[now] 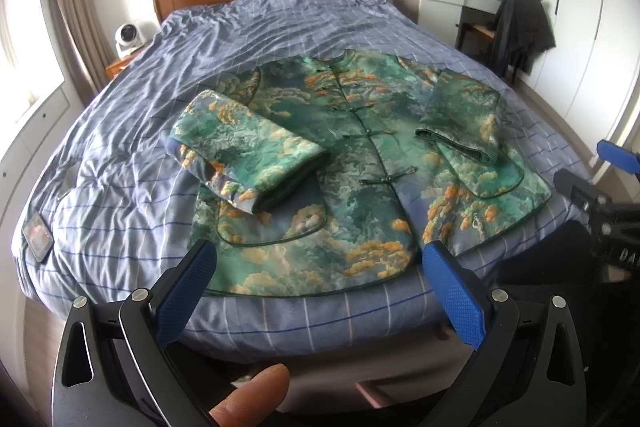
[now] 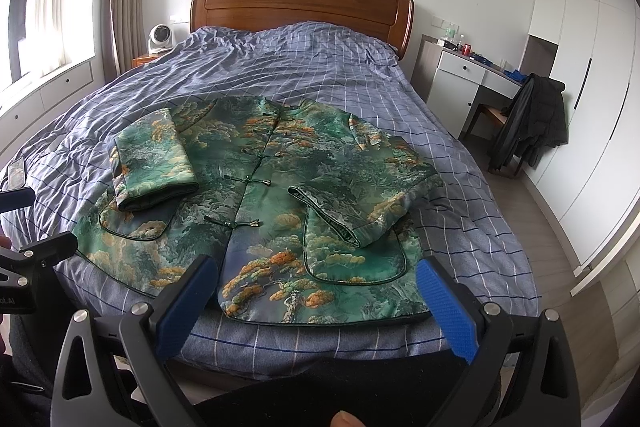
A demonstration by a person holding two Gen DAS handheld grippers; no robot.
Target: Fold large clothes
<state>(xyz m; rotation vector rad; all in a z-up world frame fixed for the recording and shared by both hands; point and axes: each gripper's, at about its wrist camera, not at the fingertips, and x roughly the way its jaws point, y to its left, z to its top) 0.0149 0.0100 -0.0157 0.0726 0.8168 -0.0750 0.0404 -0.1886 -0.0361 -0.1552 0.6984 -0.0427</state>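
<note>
The green patterned jacket (image 1: 360,163) lies face up, buttoned, on the blue checked bed (image 1: 280,27), close to the bed's foot edge, probably so that its hem can be reached from where the person stands. Both sleeves are already folded inward across the jacket's front: the left sleeve (image 1: 244,151) lies over the pocket side of the jacket, and the right sleeve (image 2: 360,203) crosses the opposite half, which makes the garment a narrower block ready for a fold along its length. The left hand-held gripper (image 1: 320,267) hovers just short of the jacket's hem with its blue pads spread wide and nothing between them; the right hand-held gripper (image 2: 316,287) hangs likewise, jaws apart and empty, facing the hem's other half. This stance suggests each is lined up to take one hem corner. By my judgement the next step is lifting the hem toward the collar; the slick, padded fabric may slip or let the sleeves slide.
</note>
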